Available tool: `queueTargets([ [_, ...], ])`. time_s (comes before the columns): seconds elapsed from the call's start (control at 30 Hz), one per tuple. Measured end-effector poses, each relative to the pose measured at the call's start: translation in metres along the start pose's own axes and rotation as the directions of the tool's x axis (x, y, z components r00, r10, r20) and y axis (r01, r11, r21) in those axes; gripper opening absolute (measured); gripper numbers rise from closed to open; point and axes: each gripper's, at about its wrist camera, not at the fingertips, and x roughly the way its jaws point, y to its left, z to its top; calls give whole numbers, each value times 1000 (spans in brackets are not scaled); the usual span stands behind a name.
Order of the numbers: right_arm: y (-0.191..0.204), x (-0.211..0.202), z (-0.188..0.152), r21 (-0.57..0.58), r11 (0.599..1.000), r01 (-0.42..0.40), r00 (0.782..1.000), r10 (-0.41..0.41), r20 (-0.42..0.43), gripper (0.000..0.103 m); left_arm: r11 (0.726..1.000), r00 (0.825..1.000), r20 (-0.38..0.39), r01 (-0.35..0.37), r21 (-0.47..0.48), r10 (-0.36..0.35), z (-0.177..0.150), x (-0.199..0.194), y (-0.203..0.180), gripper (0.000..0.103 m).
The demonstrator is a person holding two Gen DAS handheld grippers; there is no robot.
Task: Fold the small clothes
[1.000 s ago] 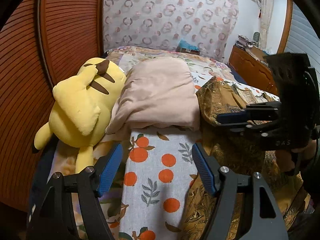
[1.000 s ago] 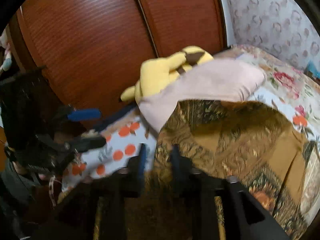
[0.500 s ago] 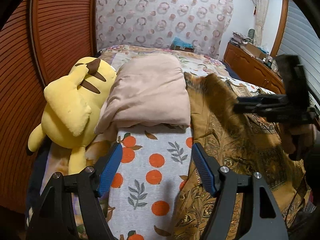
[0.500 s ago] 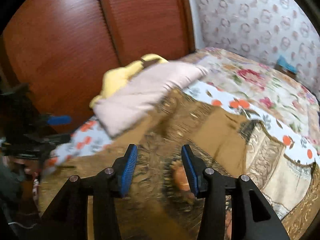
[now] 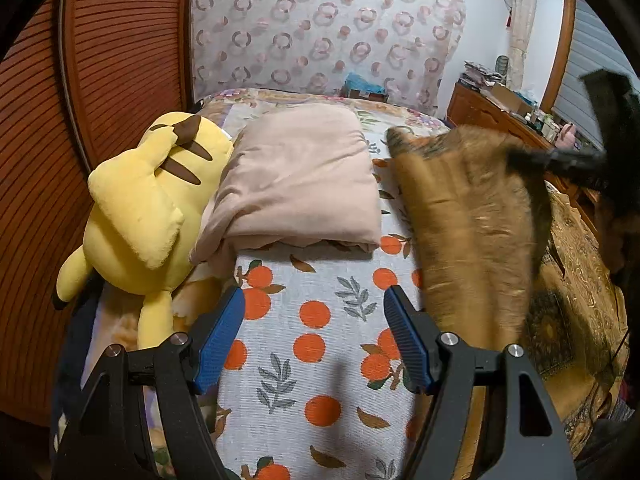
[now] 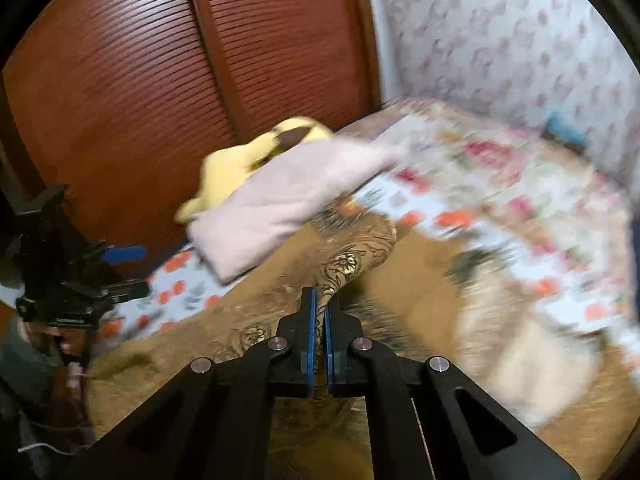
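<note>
Right gripper [image 6: 319, 320] pads closed from spread, pinching brown patterned garment [image 6: 352, 256] fold between fingertips; fabric lifted off bedsheet [image 5: 320, 344]. Left gripper [image 5: 314, 336] spread, empty, garment beside its right finger. Fold begun.

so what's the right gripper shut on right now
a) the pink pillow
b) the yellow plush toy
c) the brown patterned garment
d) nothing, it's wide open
c: in the right wrist view the right gripper has its blue pads pressed together with a fold of the brown patterned garment pinched between them, clear of the yellow plush toy and the pink pillow.
</note>
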Motion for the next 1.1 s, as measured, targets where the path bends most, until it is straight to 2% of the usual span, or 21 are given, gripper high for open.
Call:
queueTargets([
  [0.1, 14, -16, 5, -28, 999, 24, 999, -24, 22, 4, 1000, 1000, -2, 8, 3, -8, -1, 2, -2, 73],
  [0.17, 24, -15, 3, -29, 999, -25, 999, 26, 28, 18, 1000, 1000, -3, 10, 4, -10, -1, 2, -3, 73],
  [0.2, 30, -16, 0, -30, 995, -99, 995, 100, 26, 35, 1000, 1000, -3, 10, 6, -10, -1, 2, -3, 73],
  [0.23, 33, -13, -2, -27, 988, -149, 988, 150, 22, 42, 1000, 1000, -3, 11, 7, -11, -1, 2, -4, 73],
  [0.3, 38, -10, -8, -29, 977, -212, 977, 213, 18, 43, 1000, 1000, -3, 13, 8, -13, -1, 2, -4, 73],
  [0.5, 7, -7, -27, 20, 992, -121, 993, 121, 3, 45, 1000, 1000, 0, 16, 11, -16, -2, 2, -6, 73],
  [0.67, -17, -4, -43, 80, 996, 25, 999, -23, -30, 45, 999, 1000, -9, 25, 25, -24, 0, 7, -13, 73],
  [0.8, -28, 1, -45, 134, 991, 18, 999, -12, -41, 45, 999, 999, -15, 36, 34, -36, 2, 11, -22, 73],
  [0.97, -43, -2, -50, 167, 983, 79, 997, -79, -9, 45, 997, 998, -29, 55, 61, -53, 10, 22, -38, 73],
  [1.03, -45, -3, -54, 165, 979, 120, 993, -120, -10, 45, 995, 998, -33, 62, 74, -60, 15, 27, -46, 73],
  [1.1, -46, 5, -55, 164, 978, 129, 992, -127, -23, 45, 993, 997, -37, 77, 91, -74, 23, 33, -57, 73],
])
